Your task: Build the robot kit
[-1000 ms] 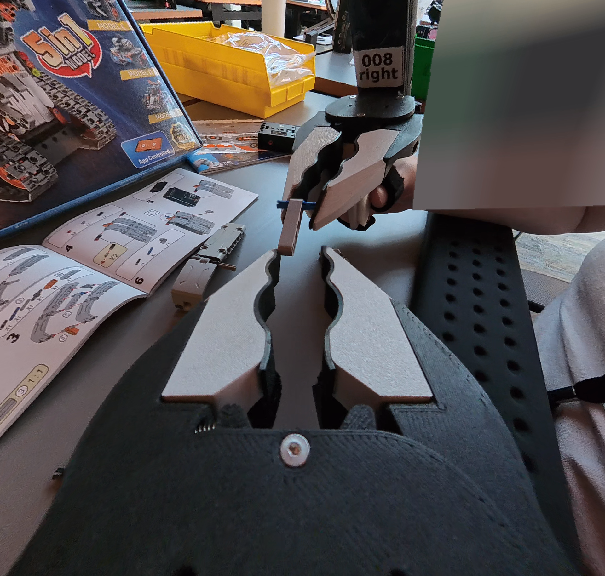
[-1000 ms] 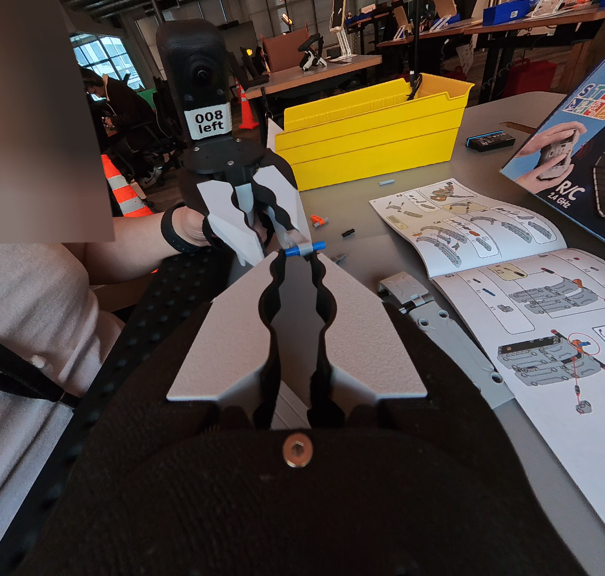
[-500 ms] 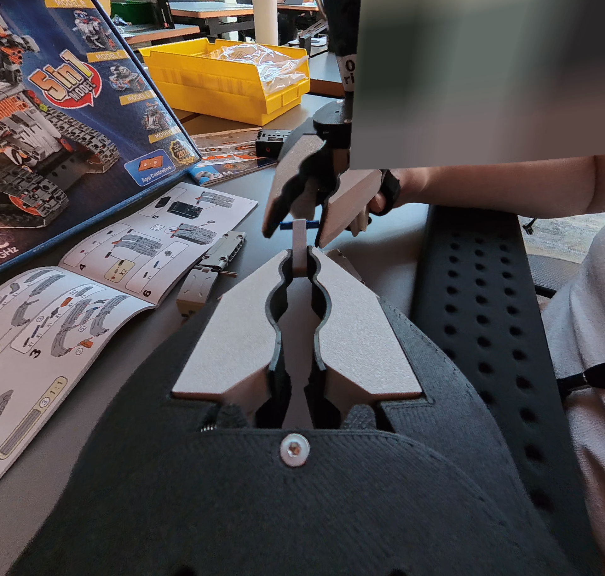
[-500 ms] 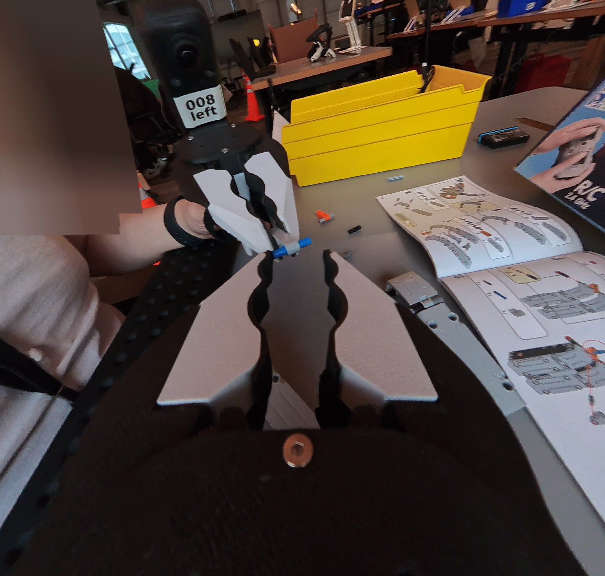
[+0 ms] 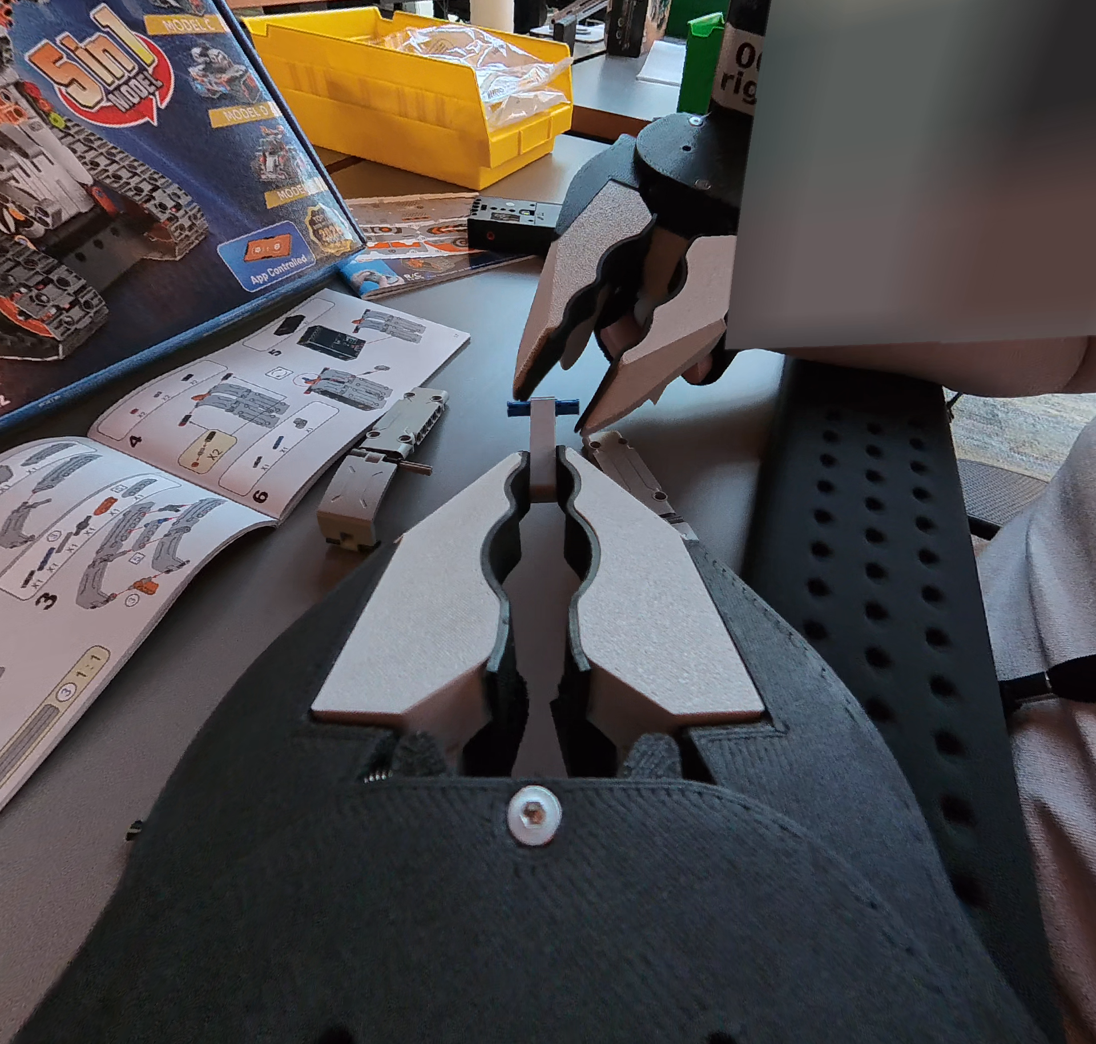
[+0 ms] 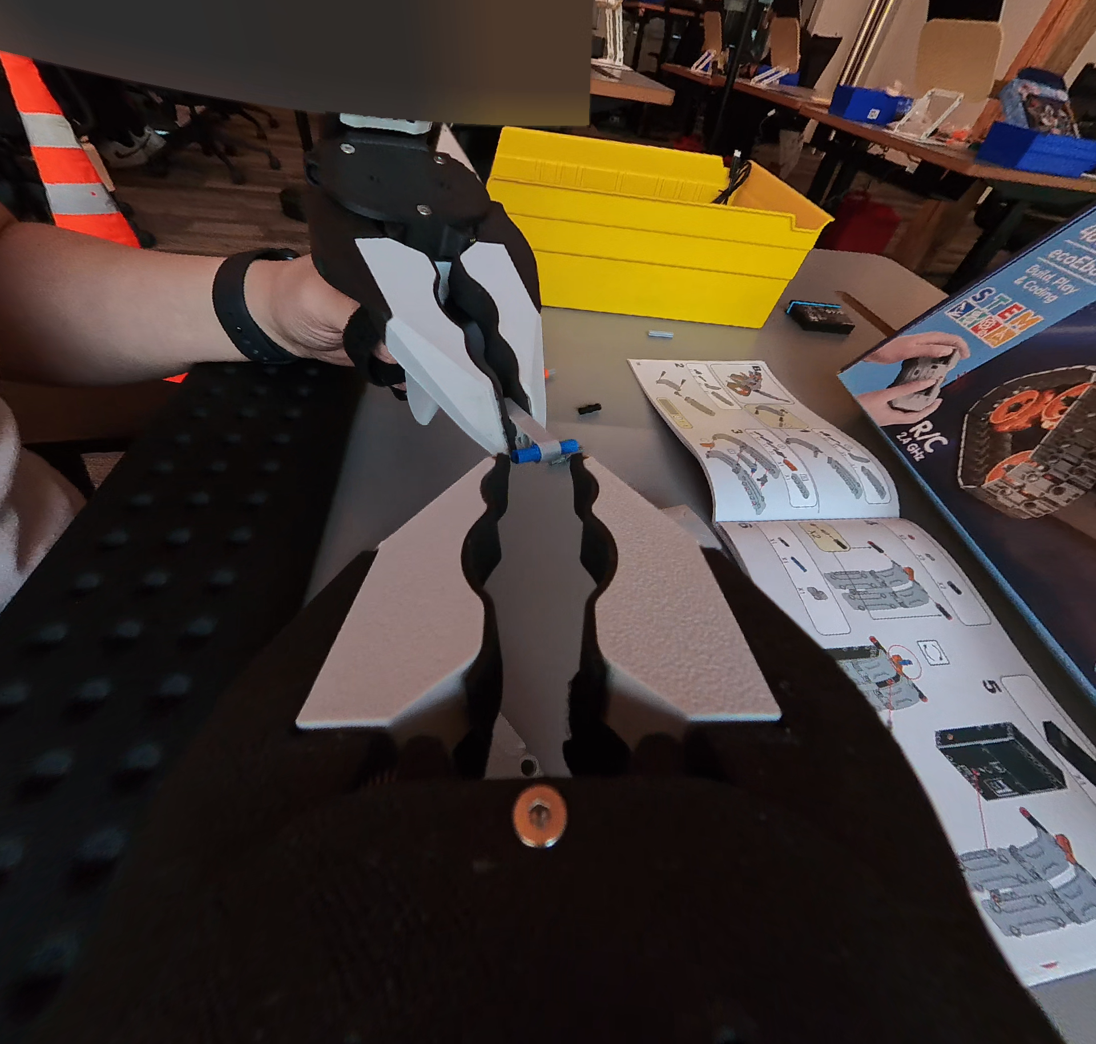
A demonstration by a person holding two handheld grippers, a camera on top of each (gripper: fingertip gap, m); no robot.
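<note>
While left claw (image 5: 541, 459) grips, beam (image 5: 542, 443) upright

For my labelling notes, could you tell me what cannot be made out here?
Left wrist view: beam lower end, hidden inside left gripper.
Left wrist view: right gripper top, under a blur patch.
Right wrist view: bin contents, behind its wall.
Right wrist view: loose parts, too small to identify.

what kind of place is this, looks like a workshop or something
Probably a shared workshop or lab: rows of worktables behind, yellow parts bin, traffic cone. On this table, a building-kit box and open instruction booklet.
</note>
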